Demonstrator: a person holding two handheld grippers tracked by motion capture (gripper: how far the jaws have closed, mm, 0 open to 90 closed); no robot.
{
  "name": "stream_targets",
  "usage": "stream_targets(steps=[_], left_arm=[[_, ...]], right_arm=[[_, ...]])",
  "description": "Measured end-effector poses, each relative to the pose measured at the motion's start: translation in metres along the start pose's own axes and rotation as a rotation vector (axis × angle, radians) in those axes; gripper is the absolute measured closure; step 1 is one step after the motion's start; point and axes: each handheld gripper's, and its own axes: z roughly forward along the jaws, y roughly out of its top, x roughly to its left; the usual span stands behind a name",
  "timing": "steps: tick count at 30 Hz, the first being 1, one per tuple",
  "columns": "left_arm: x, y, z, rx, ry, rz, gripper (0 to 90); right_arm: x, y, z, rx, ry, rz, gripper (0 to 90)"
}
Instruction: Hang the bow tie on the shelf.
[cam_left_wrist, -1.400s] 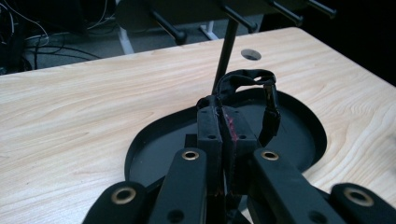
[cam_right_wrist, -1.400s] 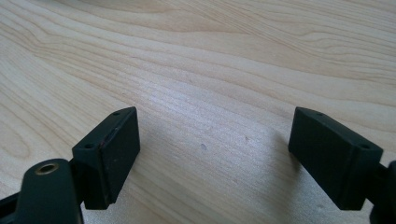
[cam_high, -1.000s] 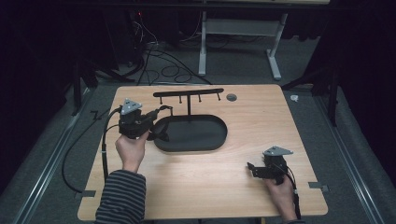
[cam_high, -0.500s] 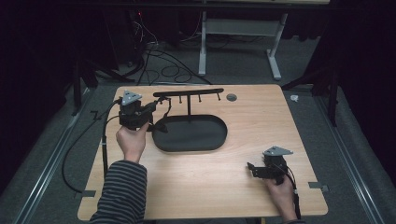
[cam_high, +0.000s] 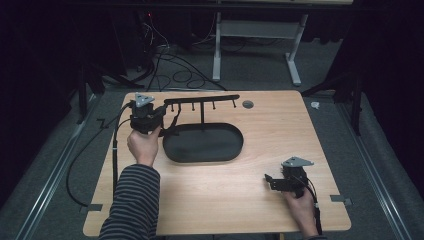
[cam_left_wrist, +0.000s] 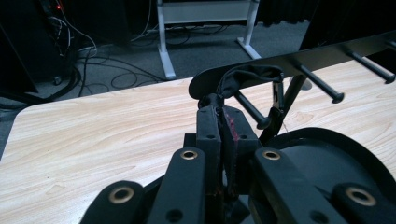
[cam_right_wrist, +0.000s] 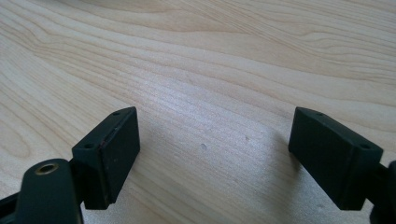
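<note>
High view: left gripper (cam_high: 159, 119), clamped on a black fabric strap (cam_left_wrist: 250, 74), has carried it toward the tabletop's far left edge onto the black metal peg rack (cam_high: 200, 102), ready for release; right gripper (cam_high: 274, 181) idles open.

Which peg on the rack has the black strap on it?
The end peg, nearest the left tool. The strap loops over it; the other pegs are bare.

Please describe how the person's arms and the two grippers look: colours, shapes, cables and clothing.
The left gripper and right gripper are black, each topped by a grey three-cornered plate and trailing a black cable. The jaws are blocky black pads on arms with brass-coloured rivets. The left forearm wears a dark, grey-striped sleeve.
</note>
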Motion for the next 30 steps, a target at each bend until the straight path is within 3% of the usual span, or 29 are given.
stream_targets(steps=[14,30], left_arm=[[-0.001,-0.003,0.004,0.017,-0.001,0.0,83.6],[-0.004,-0.008,-0.007,0.015,-0.037,0.016,76.8]], right_arm=[[0.0,0.0,0.0,0.0,0.001,-0.001,17.8],[0.0,0.0,0.0,0.0,0.001,-0.001,17.7]])
